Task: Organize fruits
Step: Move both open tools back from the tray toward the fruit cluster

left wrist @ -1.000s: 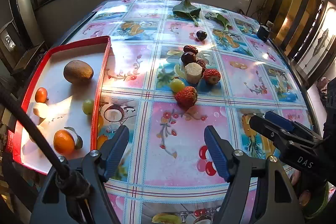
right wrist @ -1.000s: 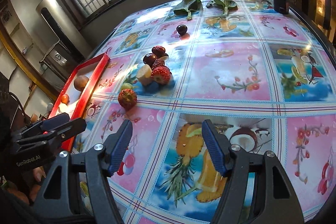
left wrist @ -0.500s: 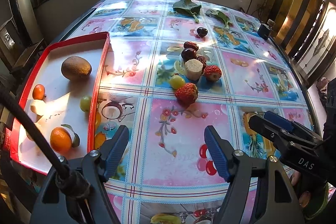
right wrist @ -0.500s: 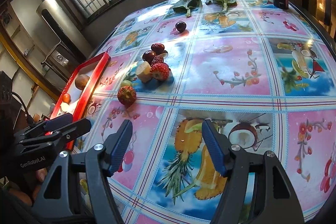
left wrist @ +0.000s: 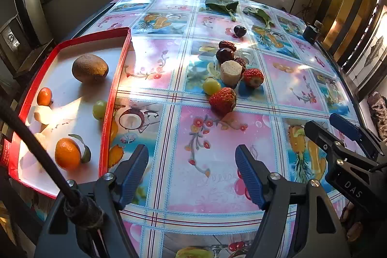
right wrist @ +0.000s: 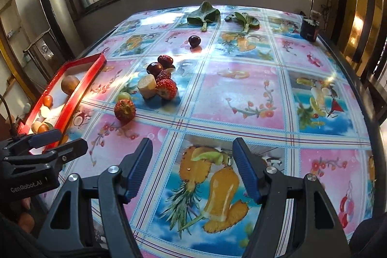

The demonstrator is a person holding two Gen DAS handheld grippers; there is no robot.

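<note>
Fruits (left wrist: pixel 229 74) sit clustered mid-table on a patterned tablecloth (left wrist: pixel 217 161); a kiwi (left wrist: pixel 90 68) and orange (left wrist: pixel 67 153) lie in the red tray (left wrist: pixel 116 88) at left. Left gripper (left wrist: pixel 191 168) and right gripper (right wrist: pixel 192 165) both hover with jaws spread, holding nothing.

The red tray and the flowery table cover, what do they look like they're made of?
Red tray: likely thin plastic or lacquered card, with a glossy red rim and matte white floor. Table cover: probably printed vinyl or oilcloth, since it is slick and throws bright window glare.
</note>
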